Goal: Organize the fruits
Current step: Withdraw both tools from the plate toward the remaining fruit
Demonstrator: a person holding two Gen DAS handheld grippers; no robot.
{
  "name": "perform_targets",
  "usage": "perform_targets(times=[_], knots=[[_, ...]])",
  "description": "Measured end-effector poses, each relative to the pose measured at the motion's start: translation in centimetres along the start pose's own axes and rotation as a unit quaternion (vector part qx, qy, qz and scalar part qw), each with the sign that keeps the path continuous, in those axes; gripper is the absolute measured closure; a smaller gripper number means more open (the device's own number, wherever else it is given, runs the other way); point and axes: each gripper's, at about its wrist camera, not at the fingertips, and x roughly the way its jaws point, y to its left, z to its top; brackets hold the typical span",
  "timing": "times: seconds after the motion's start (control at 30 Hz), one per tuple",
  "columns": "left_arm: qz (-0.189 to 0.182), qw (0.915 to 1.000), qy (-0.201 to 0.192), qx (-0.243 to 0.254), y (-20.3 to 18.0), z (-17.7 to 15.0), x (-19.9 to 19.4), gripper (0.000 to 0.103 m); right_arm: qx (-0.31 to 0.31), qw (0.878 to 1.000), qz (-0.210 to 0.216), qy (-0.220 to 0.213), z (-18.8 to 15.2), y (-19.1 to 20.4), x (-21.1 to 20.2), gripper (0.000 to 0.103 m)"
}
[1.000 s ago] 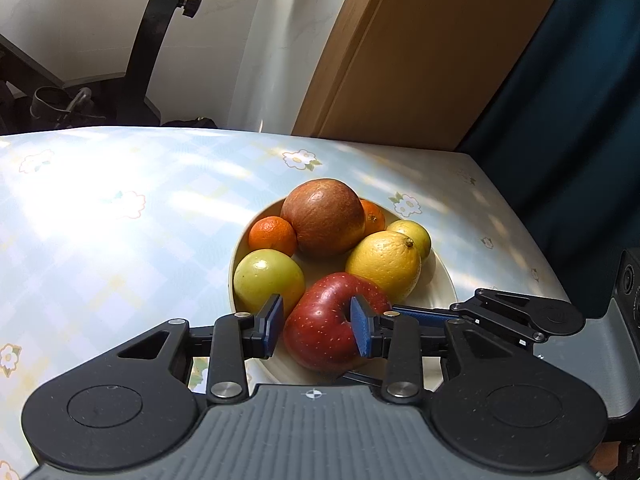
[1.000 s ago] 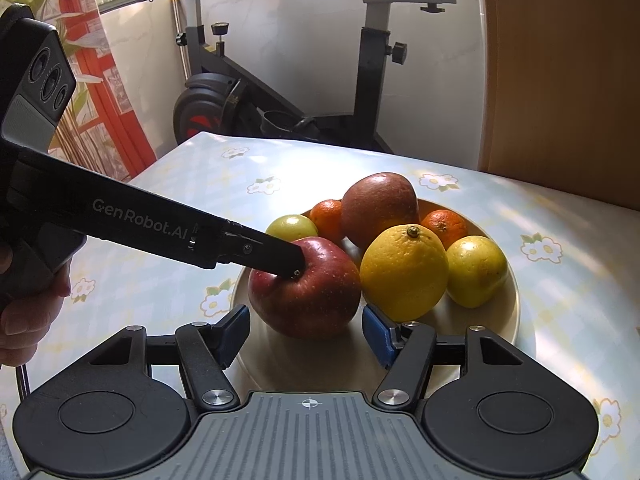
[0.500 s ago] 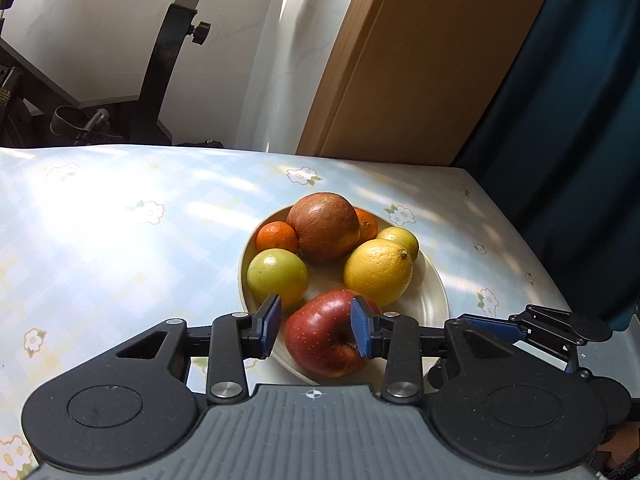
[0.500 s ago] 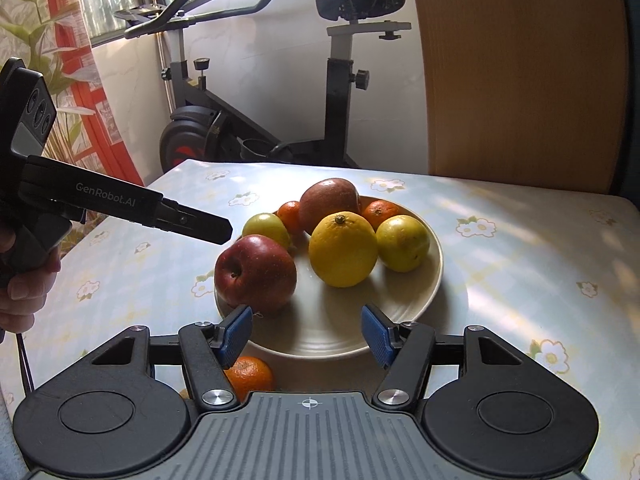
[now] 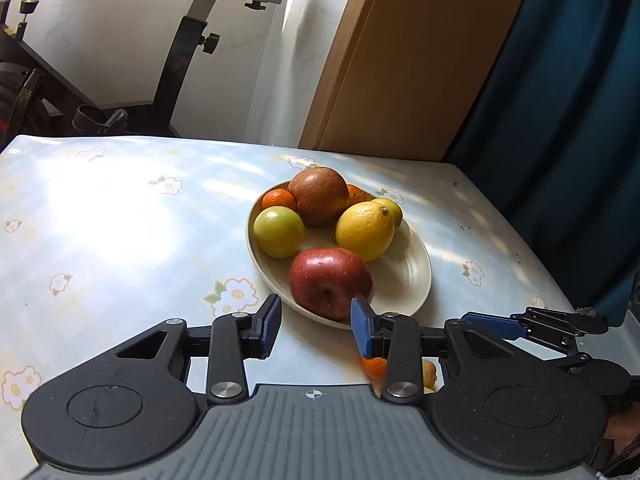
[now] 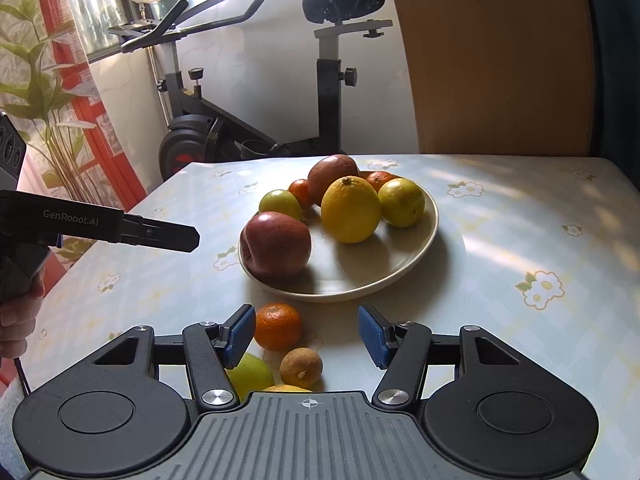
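My right fingers (image 6: pixel 307 334) wide, empty; loose mandarin (image 6: pixel 278 326) just ahead, nearer the left pad, plate (image 6: pixel 416 248) beyond. Left fingers (image 5: pixel 316 330) wide, empty.

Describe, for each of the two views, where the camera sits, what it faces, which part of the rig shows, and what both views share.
Left wrist: sits behind the open left gripper, facing the plate and red apple; the right gripper enters at right.
Right wrist: sits behind the open right gripper, above a loose mandarin, facing the plate; the left gripper and a hand show at left.
Shared: plate, red apple, lemon.
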Motion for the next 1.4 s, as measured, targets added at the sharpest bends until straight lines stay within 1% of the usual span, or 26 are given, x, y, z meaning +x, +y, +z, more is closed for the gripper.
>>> perform_targets(times=[0.1, 0.23, 0.43, 0.57, 0.87, 1.27, 1.4], knots=[[0.011, 0.9996, 0.000, -0.024, 0.6, -1.2, -0.6, 0.063, -0.015, 1.000, -0.004, 0.006, -0.8, 1.2, -0.2, 0.049], [0.030, 0.9987, -0.005, -0.042, 1.0, -2.6, -1.6, 0.063, -0.005, 1.000, -0.002, 0.001, -1.6, 1.9, -0.9, 0.049], [0.044, 0.9982, -0.020, -0.035, 0.2, -3.8, -2.6, 0.063, -0.008, 1.000, -0.018, -0.006, -2.2, 2.6, -2.0, 0.049], [0.040, 0.9986, -0.026, -0.024, -0.5, -4.4, -2.9, 0.063, -0.005, 1.000, -0.021, -0.006, -2.5, 2.6, -2.4, 0.049], [0.031, 0.9993, -0.015, -0.017, -1.1, -5.6, -2.9, 0.063, -0.011, 1.000, -0.023, 0.000, -2.7, 2.9, -2.4, 0.049], [0.029, 0.9994, -0.014, -0.012, -1.4, -5.6, -2.9, 0.063, -0.015, 1.000, -0.026, 0.000, -2.7, 2.7, -2.5, 0.049], [0.012, 0.9998, -0.013, 0.002, -2.2, -5.9, -2.8, 0.063, -0.014, 0.999, -0.035, -0.008, -2.6, 2.2, -3.0, 0.049]])
